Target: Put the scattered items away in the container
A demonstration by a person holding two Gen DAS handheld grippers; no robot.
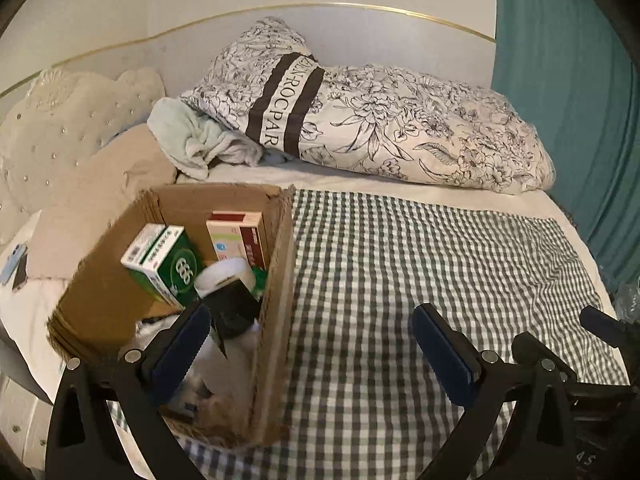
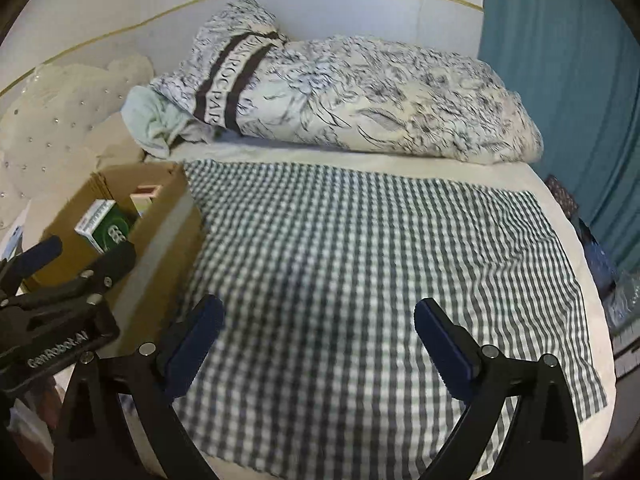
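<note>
An open cardboard box point(image 1: 276, 280) stands on the left of a checked cloth point(image 1: 420, 264) on a bed. It holds a green and white carton point(image 1: 168, 264), a red and cream carton point(image 1: 240, 236), a white roll point(image 1: 226, 274), a black item point(image 1: 234, 312) and other things lower down. My left gripper point(image 1: 312, 316) is open and empty, its left finger over the box, its right finger over the cloth. My right gripper point(image 2: 318, 312) is open and empty above the bare cloth point(image 2: 360, 240). The box point(image 2: 160, 248) and the left gripper body point(image 2: 52, 312) show at the left of the right wrist view.
A floral duvet point(image 1: 380, 120) and a pale green cloth point(image 1: 192, 140) lie at the back of the bed. A tufted headboard point(image 1: 52, 132) is on the left, a teal curtain point(image 1: 568, 100) on the right. A phone point(image 1: 12, 264) lies left of the box.
</note>
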